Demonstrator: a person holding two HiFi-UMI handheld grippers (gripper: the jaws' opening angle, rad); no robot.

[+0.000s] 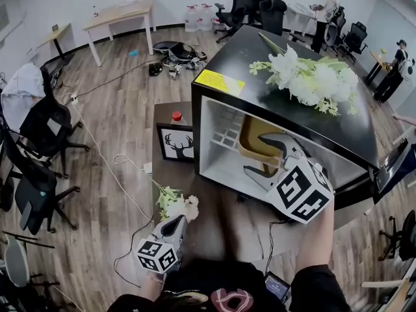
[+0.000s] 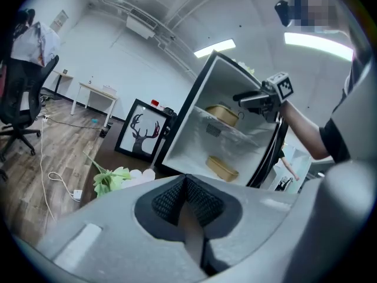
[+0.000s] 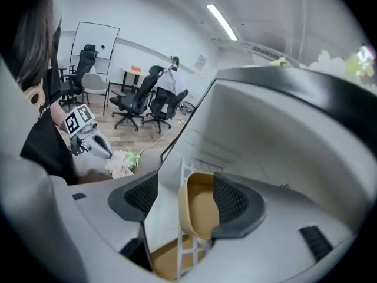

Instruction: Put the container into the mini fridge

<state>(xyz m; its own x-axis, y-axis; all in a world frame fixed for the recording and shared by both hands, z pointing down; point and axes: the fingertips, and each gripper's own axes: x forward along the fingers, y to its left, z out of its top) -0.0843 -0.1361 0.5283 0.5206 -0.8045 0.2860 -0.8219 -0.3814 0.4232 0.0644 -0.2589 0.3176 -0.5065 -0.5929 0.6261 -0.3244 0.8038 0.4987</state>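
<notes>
In the mini fridge (image 1: 242, 56), right hand-held gripper (image 1: 261, 158) partly hides the container (image 1: 251, 132).

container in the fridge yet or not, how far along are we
Done: the container sits on the wire shelf inside the open mini fridge. In hand: the right gripper is at the container with jaws apart, not pressing on it; the left gripper is shut and empty. Left: probably draw the right gripper out and close the door, which stands open.

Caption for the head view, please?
Open right gripper at the tan container on the wire shelf of the mini fridge.
</notes>
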